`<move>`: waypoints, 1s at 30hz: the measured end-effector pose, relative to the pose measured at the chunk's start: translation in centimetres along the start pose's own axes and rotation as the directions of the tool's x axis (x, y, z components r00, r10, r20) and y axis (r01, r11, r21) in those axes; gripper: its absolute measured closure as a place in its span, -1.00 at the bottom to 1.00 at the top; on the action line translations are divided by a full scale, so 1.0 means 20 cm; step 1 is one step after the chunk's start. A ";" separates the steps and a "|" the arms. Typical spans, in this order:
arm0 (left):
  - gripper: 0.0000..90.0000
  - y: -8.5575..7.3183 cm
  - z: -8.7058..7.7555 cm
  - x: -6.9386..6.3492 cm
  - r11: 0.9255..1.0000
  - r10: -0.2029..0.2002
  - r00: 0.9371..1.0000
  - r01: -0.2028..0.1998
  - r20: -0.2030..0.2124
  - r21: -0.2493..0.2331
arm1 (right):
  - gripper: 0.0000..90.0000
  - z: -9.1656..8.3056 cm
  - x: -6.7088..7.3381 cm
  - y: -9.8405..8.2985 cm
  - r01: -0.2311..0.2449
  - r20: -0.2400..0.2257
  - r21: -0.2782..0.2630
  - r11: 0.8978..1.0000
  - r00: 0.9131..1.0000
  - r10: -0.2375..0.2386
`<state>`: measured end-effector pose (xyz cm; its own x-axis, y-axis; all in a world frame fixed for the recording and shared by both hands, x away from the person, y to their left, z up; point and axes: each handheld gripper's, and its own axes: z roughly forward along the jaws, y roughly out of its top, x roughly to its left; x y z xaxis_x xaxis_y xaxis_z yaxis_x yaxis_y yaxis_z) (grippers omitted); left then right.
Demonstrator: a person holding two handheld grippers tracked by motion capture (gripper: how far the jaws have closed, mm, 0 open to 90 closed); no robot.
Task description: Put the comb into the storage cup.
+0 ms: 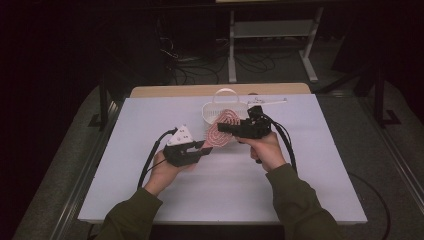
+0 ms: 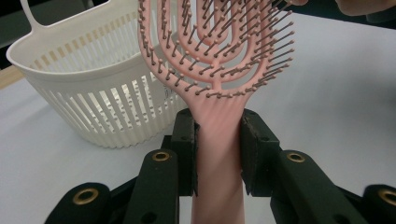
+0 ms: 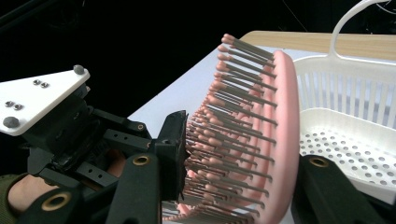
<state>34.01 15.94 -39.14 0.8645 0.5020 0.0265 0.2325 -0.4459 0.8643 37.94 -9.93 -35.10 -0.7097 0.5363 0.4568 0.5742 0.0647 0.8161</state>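
Note:
A pink vented hairbrush (image 1: 216, 136) hangs above the white table between both grippers. My left gripper (image 2: 218, 135) is shut on its handle, with a pad pressed on each side; in the high view it (image 1: 204, 147) sits left of centre. My right gripper (image 3: 243, 158) holds the brush head (image 3: 280, 116): one pad rests on the bristle tips and the other jaw lies against the smooth back. From above it (image 1: 223, 128) reaches in from the right. A white slatted basket (image 1: 212, 111) with a loop handle stands just behind the brush.
The basket (image 2: 93, 93) is upright and its perforated floor (image 3: 345, 144) looks bare. A thin white object (image 1: 267, 101) lies at the table's far edge, right of the basket. A wooden strip (image 1: 170, 90) borders the back, and cables and a stand's legs lie on the floor beyond.

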 end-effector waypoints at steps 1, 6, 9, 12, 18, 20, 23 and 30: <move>0.56 0.00 0.00 0.00 1.000 0.001 1.000 -0.001 0.000 0.001 | 0.31 0.00 0.00 0.00 0.000 0.000 0.000 1.000 1.000 0.000; 0.57 0.00 0.00 0.00 1.000 0.002 1.000 -0.002 0.007 -0.001 | 0.35 0.00 0.00 0.00 -0.009 -0.018 -0.010 1.000 1.000 0.009; 0.57 0.00 0.00 0.00 1.000 0.004 1.000 -0.004 0.008 0.003 | 0.36 0.00 0.00 0.00 -0.014 -0.032 -0.016 1.000 0.999 0.013; 0.57 0.00 0.00 0.00 1.000 0.010 1.000 -0.010 0.007 0.008 | 0.38 0.00 0.00 0.00 -0.021 -0.044 -0.017 1.000 0.999 0.020; 0.55 0.00 0.01 0.00 1.000 0.008 1.000 -0.008 0.009 0.011 | 0.39 0.00 0.00 0.00 -0.021 -0.063 -0.023 1.000 0.998 0.019; 0.54 0.00 0.01 0.01 1.000 0.007 1.000 -0.008 0.008 0.012 | 0.40 0.00 0.00 0.00 -0.017 -0.060 -0.020 1.000 0.998 0.016; 0.48 0.00 0.00 0.01 1.000 -0.003 1.000 0.003 0.005 -0.002 | 0.40 0.00 0.00 -0.01 -0.010 -0.051 -0.018 1.000 0.999 0.009; 0.29 0.00 0.00 0.02 1.000 -0.015 1.000 0.015 0.010 0.001 | 0.40 0.00 0.00 -0.01 -0.004 -0.038 -0.013 1.000 0.999 0.004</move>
<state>34.30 16.23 -39.13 0.8654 0.5010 0.0083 0.2459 -0.4390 0.8642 37.84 -9.88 -35.31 -0.7226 0.5043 0.4729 0.5719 0.0519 0.8187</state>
